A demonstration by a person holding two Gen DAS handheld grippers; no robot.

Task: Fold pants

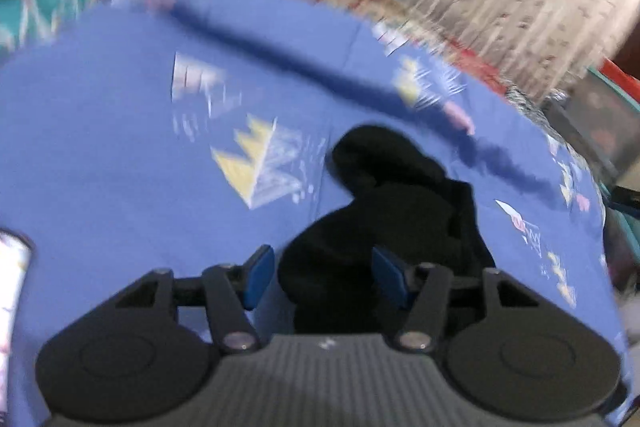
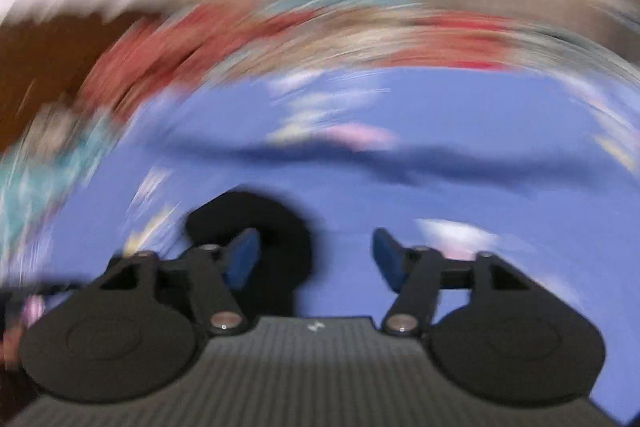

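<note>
Pants (image 1: 384, 211) black, soft, bunched in a lump mid-bedsheet (image 1: 100, 147), blue cotton with crown prints, left gripper (image 1: 322, 279) spread, pants between its pads untouched, right gripper (image 2: 316, 259) spread, sheet edges well clear, views blurred

Black pants (image 1: 384, 211) lie bunched on a blue patterned sheet (image 1: 100, 147) covering the surface.

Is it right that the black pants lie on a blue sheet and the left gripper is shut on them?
Not quite. The black pants do lie on the blue sheet, but the left gripper is open: the left wrist view shows its blue fingers spread apart, with the dark cloth between them and not pinched.
</note>
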